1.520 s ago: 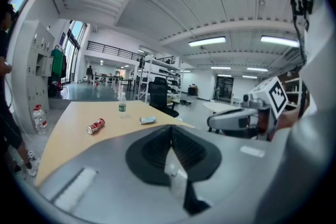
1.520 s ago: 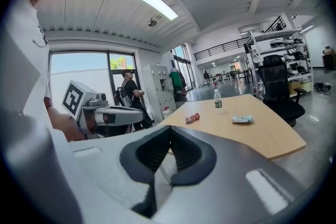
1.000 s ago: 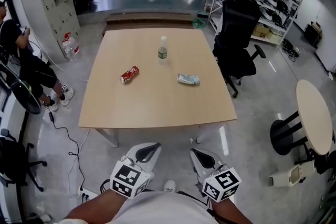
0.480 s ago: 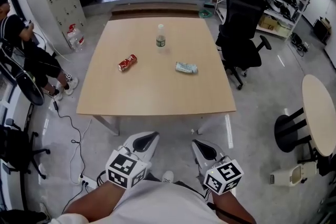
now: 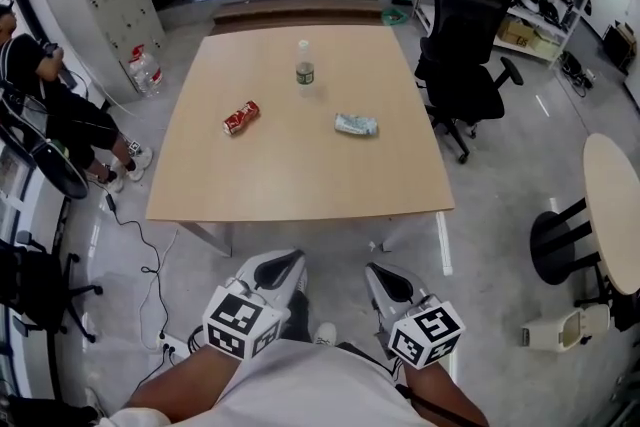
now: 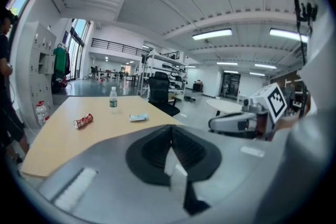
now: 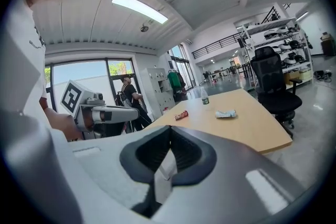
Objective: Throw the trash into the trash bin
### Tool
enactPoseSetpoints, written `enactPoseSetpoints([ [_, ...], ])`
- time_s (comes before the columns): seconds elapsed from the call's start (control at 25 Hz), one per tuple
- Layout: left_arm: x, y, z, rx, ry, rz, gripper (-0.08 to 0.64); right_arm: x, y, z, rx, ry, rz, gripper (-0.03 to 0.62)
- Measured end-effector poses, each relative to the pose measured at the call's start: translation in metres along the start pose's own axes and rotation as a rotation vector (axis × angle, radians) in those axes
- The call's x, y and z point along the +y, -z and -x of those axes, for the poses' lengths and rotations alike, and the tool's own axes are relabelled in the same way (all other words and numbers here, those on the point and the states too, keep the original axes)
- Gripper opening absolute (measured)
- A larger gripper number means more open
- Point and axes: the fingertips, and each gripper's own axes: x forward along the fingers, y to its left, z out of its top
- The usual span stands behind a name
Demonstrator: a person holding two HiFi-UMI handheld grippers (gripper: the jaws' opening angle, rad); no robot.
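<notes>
While left gripper [image 5: 283, 261] and right gripper [image 5: 386, 279] jaws sit closed, empty, can [image 5: 241, 117] lettering blurs.

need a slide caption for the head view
Shut, empty left gripper and right gripper before a table with can, bottle and wrapper.

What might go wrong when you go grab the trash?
The can lies on its side, so a nudge may roll it off the table. The upright bottle could tip if bumped. A cable snakes left of the table; you might trip on it.
</notes>
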Motion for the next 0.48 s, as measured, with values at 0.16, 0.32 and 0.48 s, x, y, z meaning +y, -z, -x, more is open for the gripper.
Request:
enactPoseSetpoints([
  [0.16, 0.001, -0.002, -0.012, 0.002, 0.015, 0.011, 0.009, -0.010, -0.003, -0.003, -0.001, 0.018, -0.003, 0.002],
  [0.32, 0.002, -0.008, -0.024, 0.000, 0.030, 0.000, 0.009, -0.022, -0.003, -0.006, 0.006, 0.041, -0.015, 0.002],
  [0.48, 0.010, -0.008, -0.034, 0.010, 0.031, 0.007, 0.009, -0.030, -0.002, -0.012, 0.017, 0.047, -0.025, 0.002],
])
